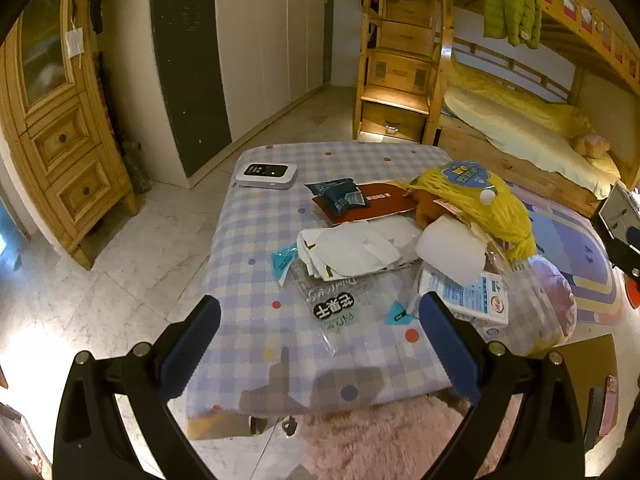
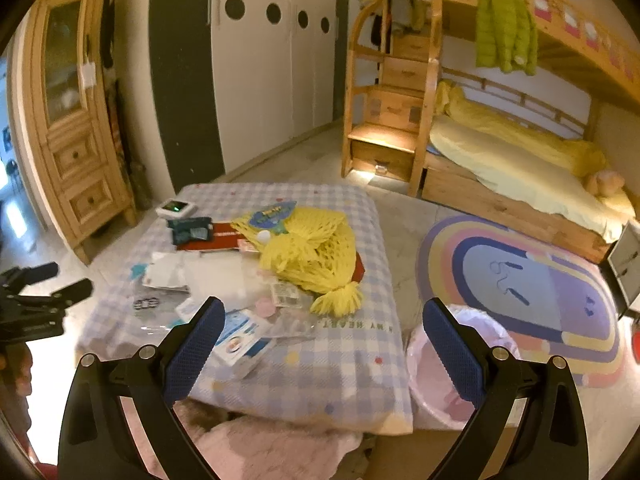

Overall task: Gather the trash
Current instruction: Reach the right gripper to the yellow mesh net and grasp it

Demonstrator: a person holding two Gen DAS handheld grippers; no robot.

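Note:
A low table [image 1: 256, 240] with a blue checked cloth carries a heap of trash: white crumpled wrappers [image 1: 356, 250], a clear printed plastic bag [image 1: 332, 304], a yellow net bag [image 1: 480, 200], a white carton [image 1: 476, 300], a teal packet [image 1: 340, 196] on a red card [image 1: 380, 204]. My left gripper [image 1: 320, 320] hovers open above the table's near end with nothing between its fingers. My right gripper [image 2: 324, 320] is open too, over the table's right near corner [image 2: 348, 360]. A bin lined with a pink bag [image 2: 452, 364] stands on the floor beside that corner. The carton [image 2: 240, 340] lies near the right gripper's left finger.
A white device with a lit screen [image 1: 266, 174] sits at the table's far left. A fluffy pink seat [image 1: 380, 440] is below the near edge. A rainbow rug [image 2: 540, 300], bunk bed [image 2: 520, 160], wooden cabinet [image 1: 52, 120] and wardrobe surround the table.

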